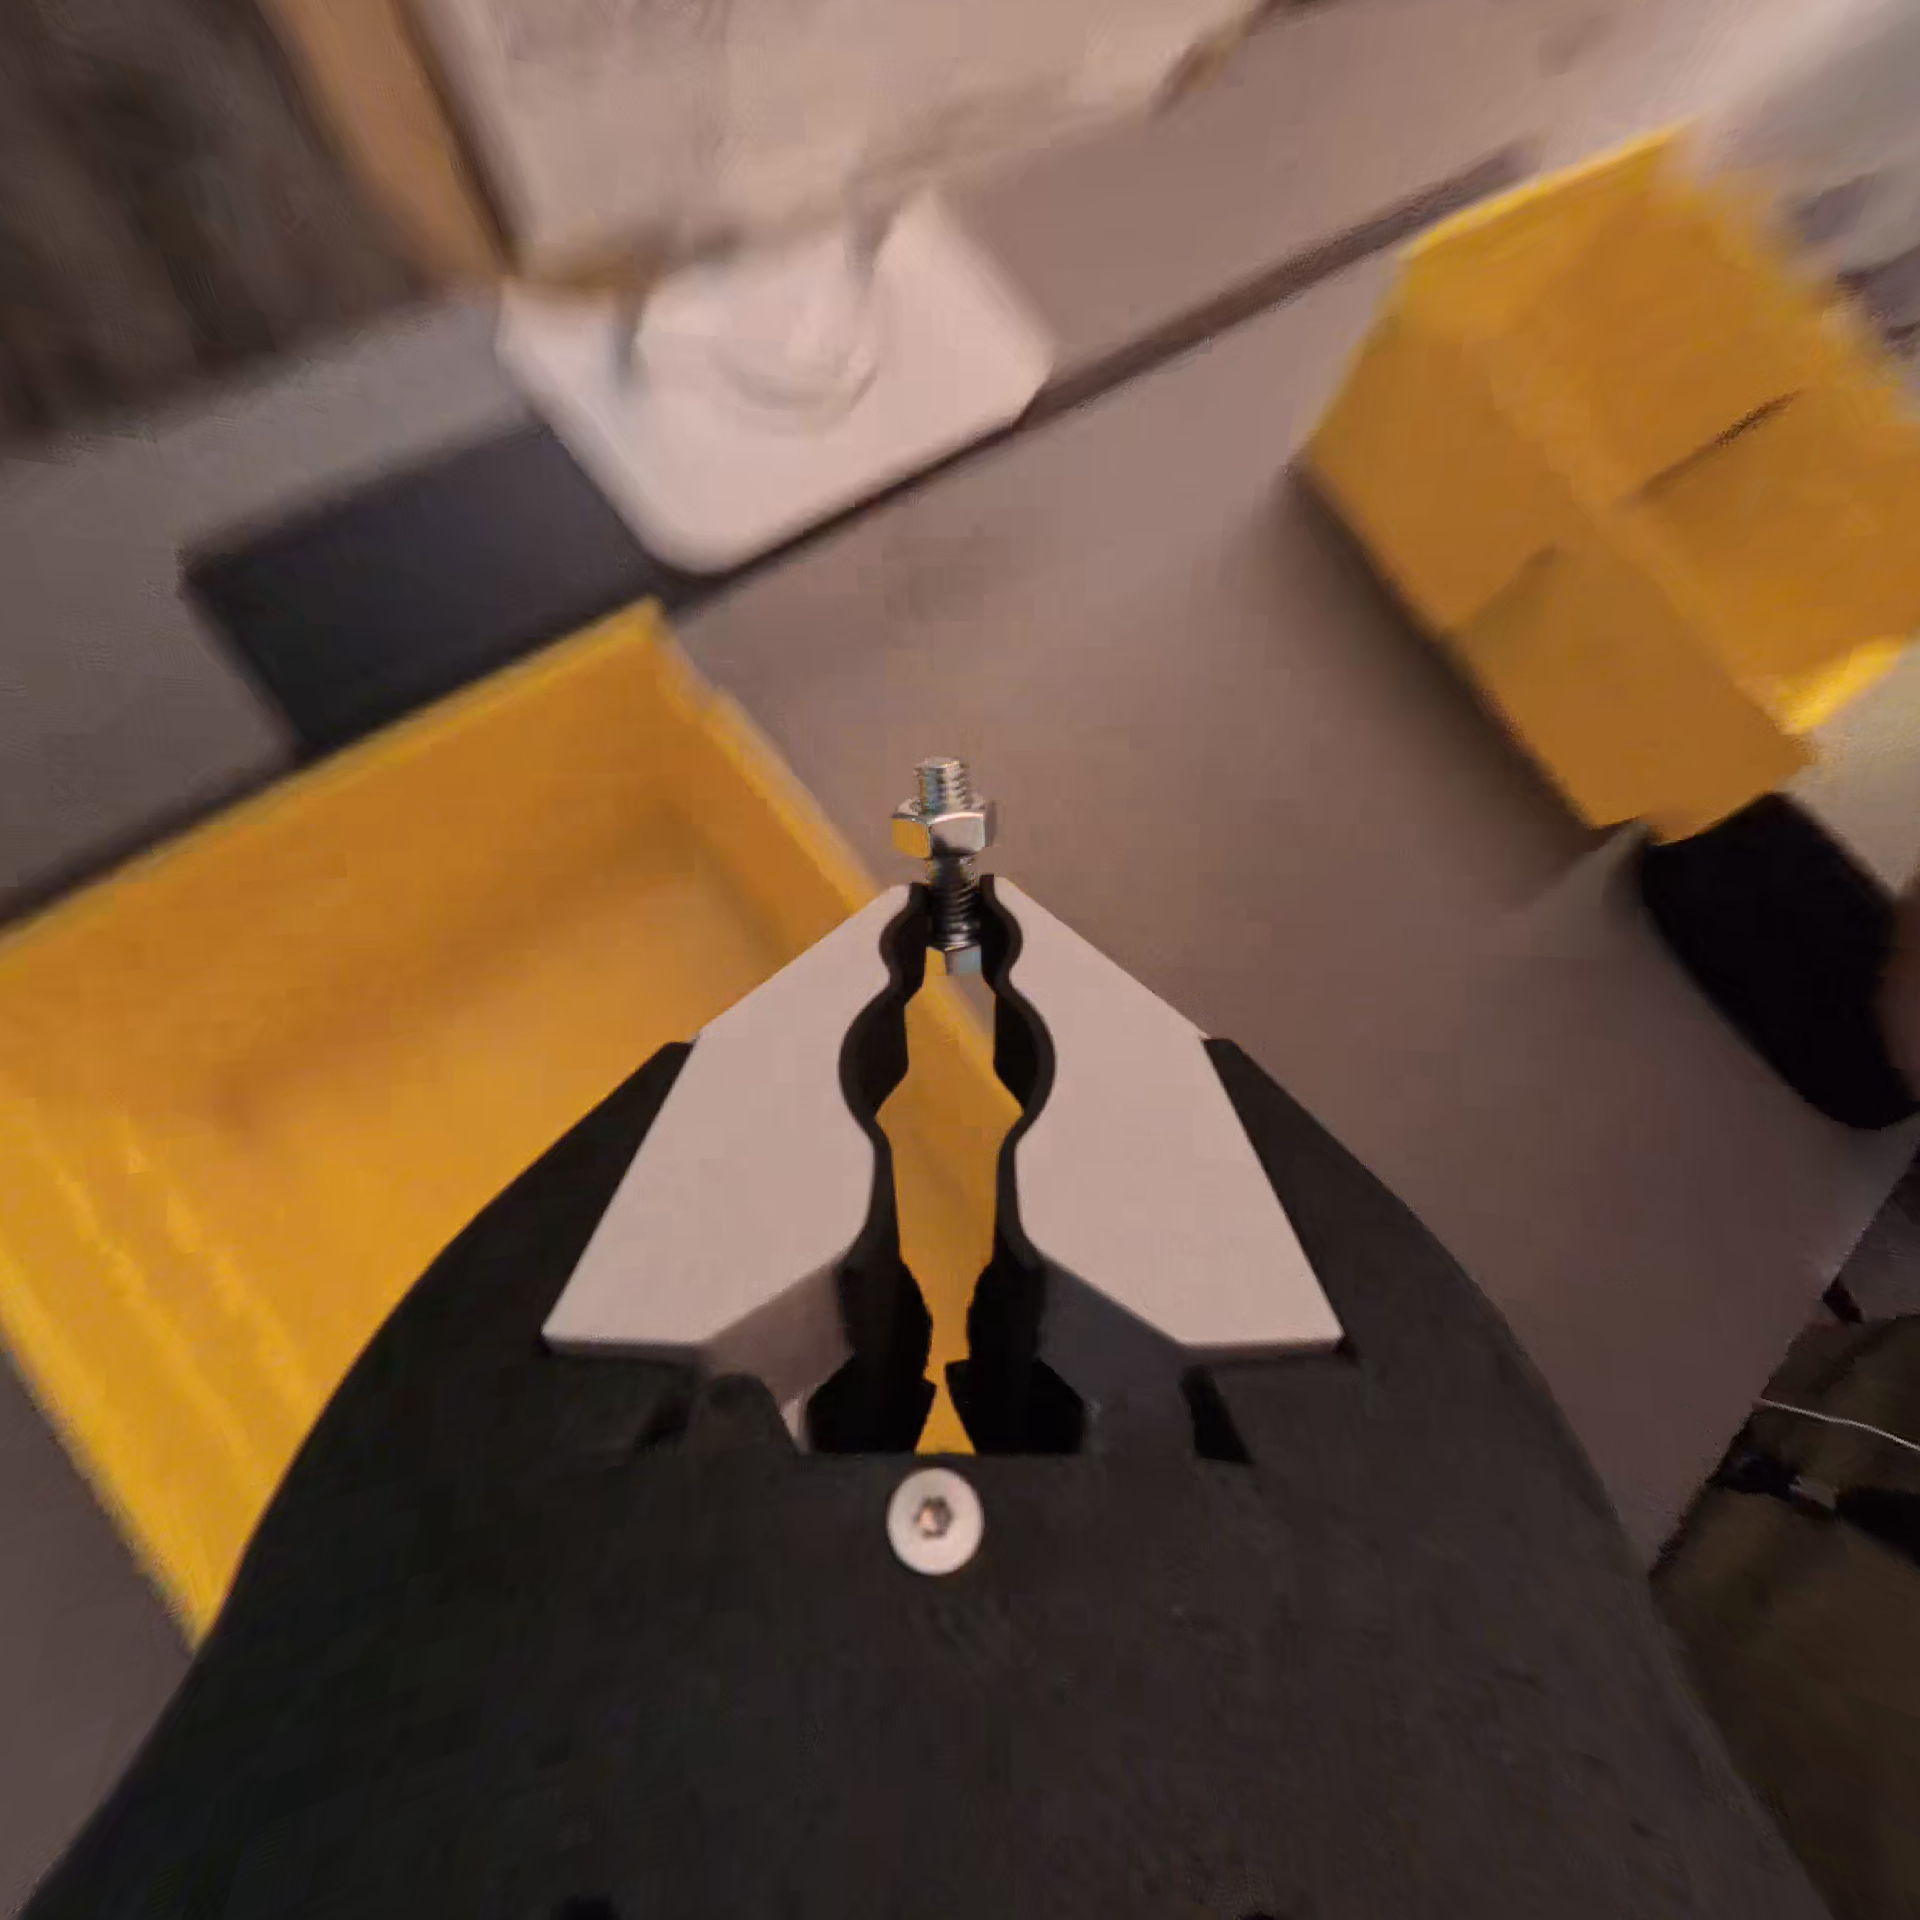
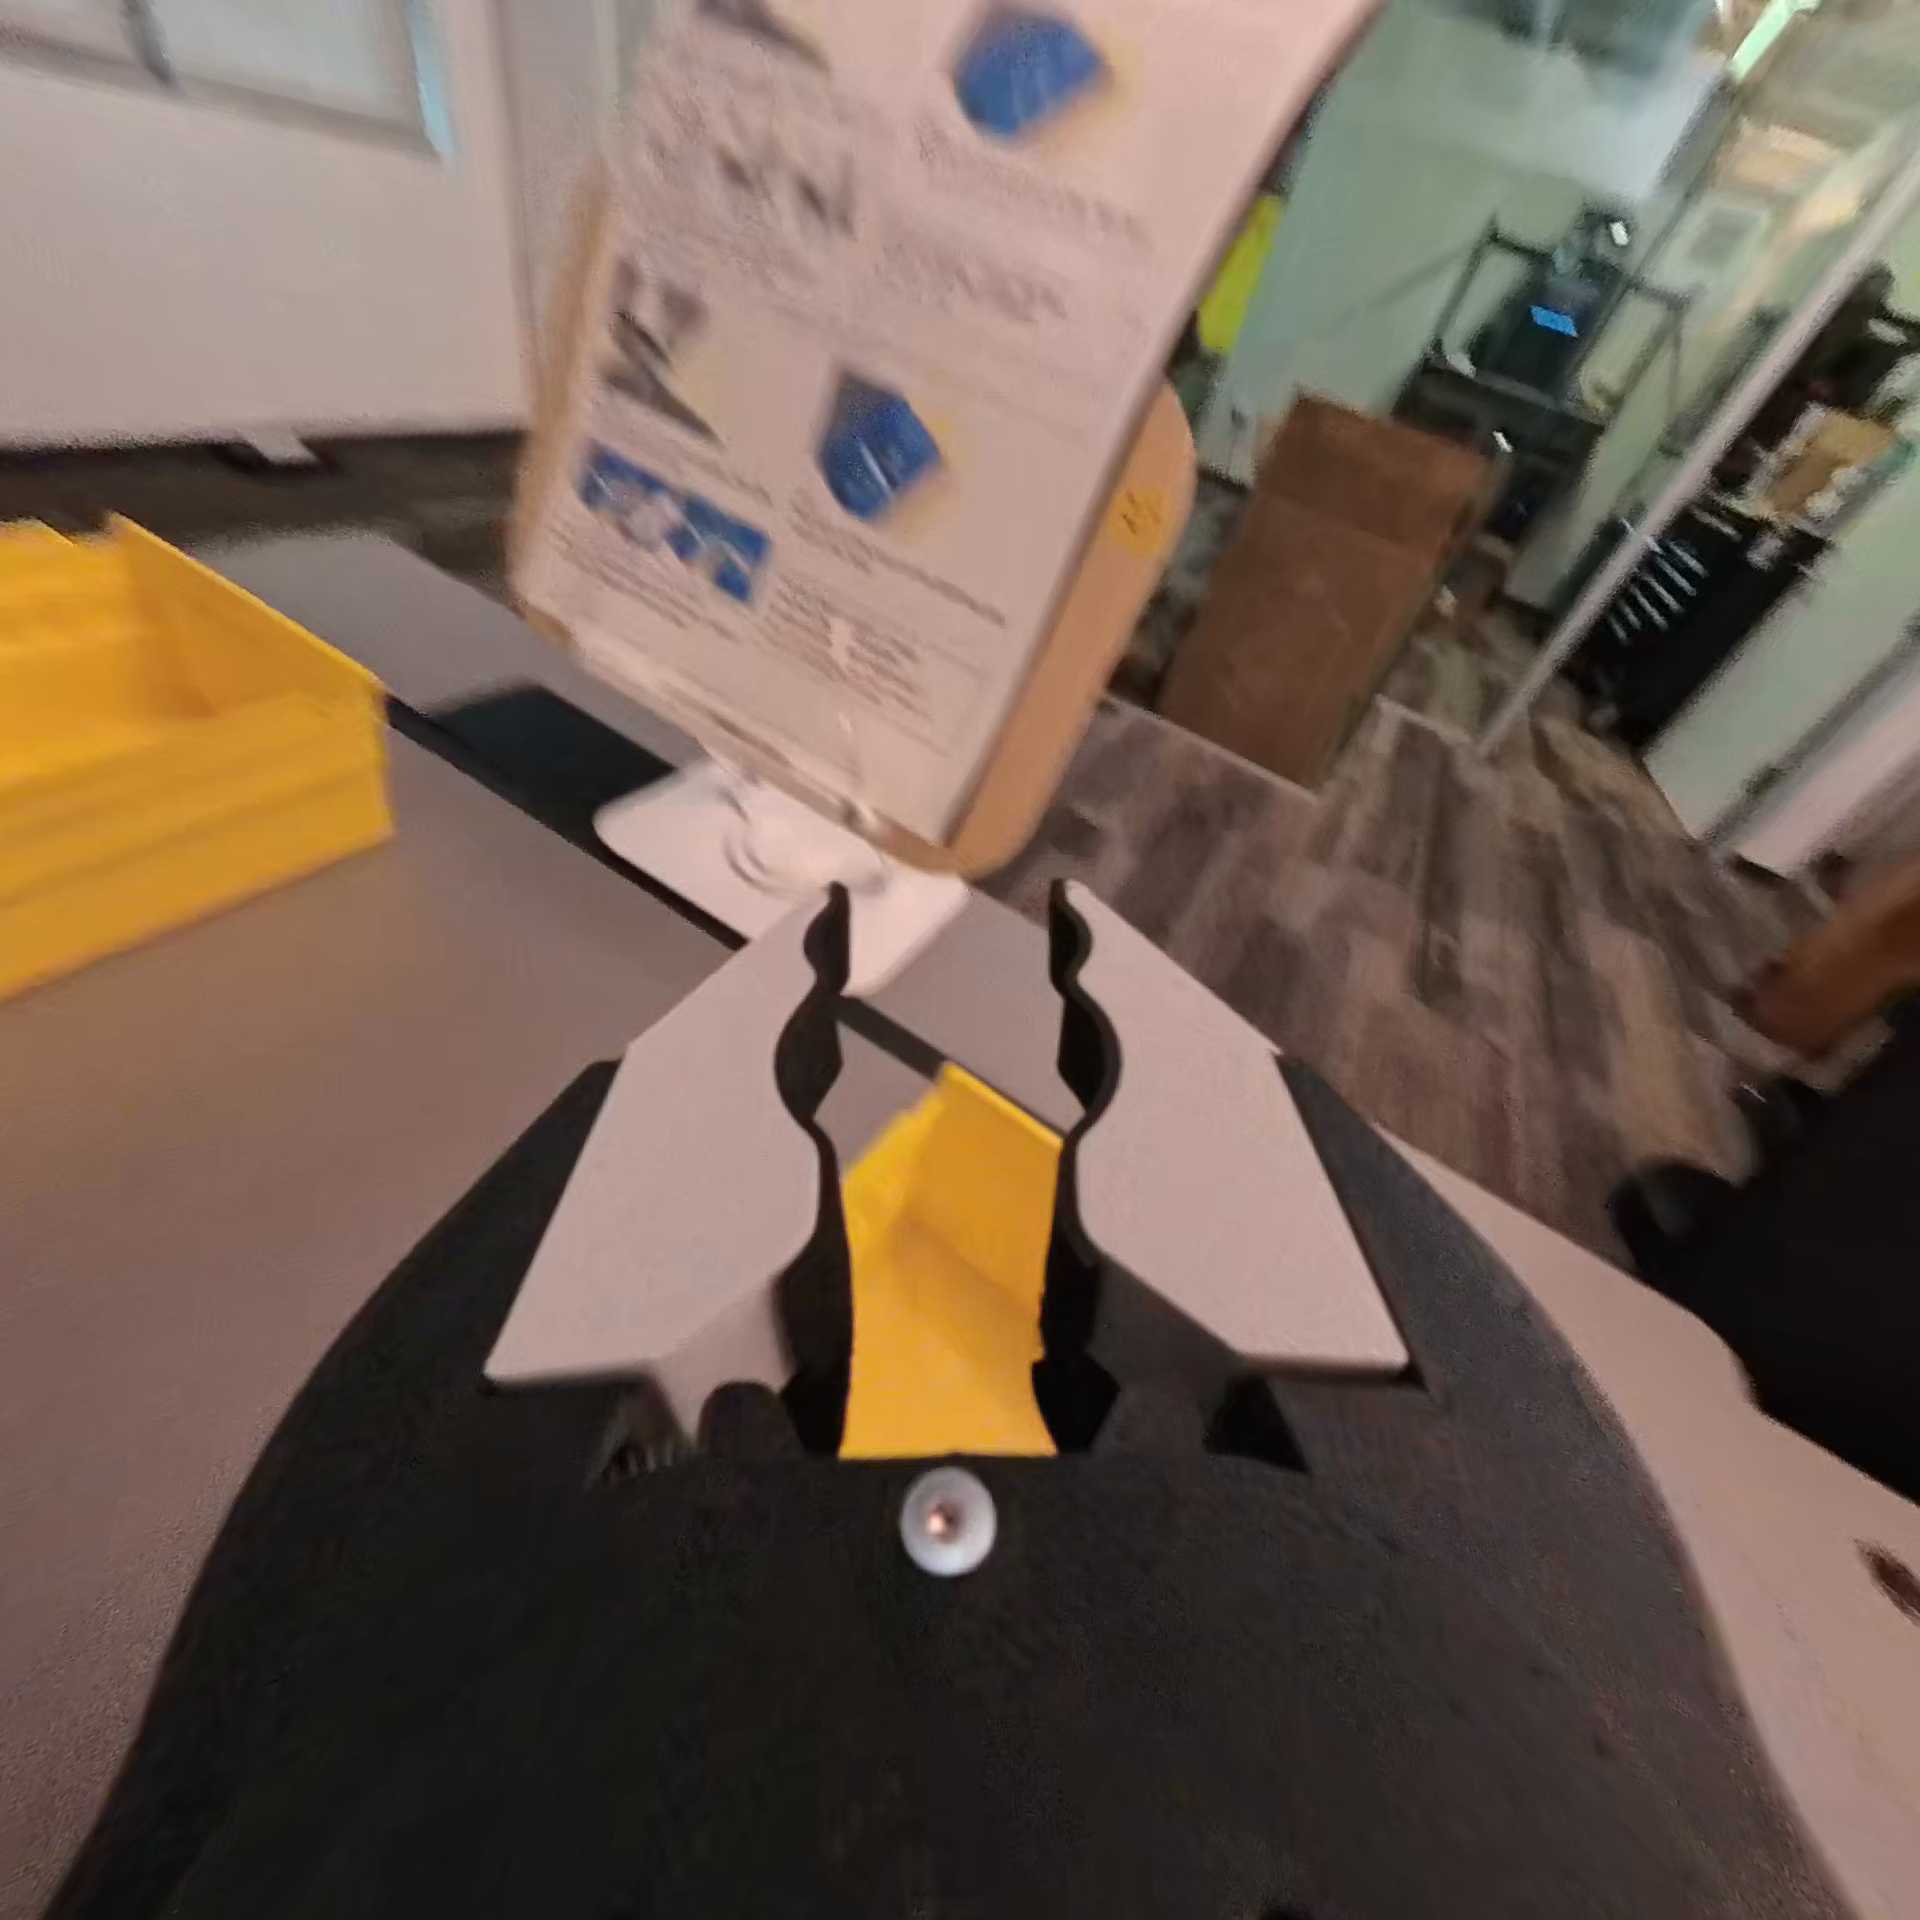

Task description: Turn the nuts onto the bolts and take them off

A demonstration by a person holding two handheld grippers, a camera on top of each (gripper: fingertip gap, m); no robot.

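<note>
My left gripper (image 1: 951, 896) is shut on a silver bolt (image 1: 948, 914), gripping its threaded shaft at the fingertips. The bolt points away from me, and a silver hex nut (image 1: 943, 829) sits on its thread just beyond the tips, with a short threaded end sticking out past it. I hold it in the air above the grey table (image 1: 1195, 779), over the edge of a yellow tray (image 1: 416, 914). My right gripper (image 2: 948, 904) is open and empty, above a yellow tray (image 2: 956, 1278) seen between its fingers. Both backgrounds are motion-blurred.
A second yellow tray (image 1: 1600, 499) lies at the right in the left wrist view; one (image 2: 177, 748) shows at the left in the right wrist view. A white stand with a printed sheet (image 2: 831, 364) stands at the table's far edge. A dark object (image 1: 1766, 956) lies at right. The tips of one gripper are about 40 cm away from the tips of the other.
</note>
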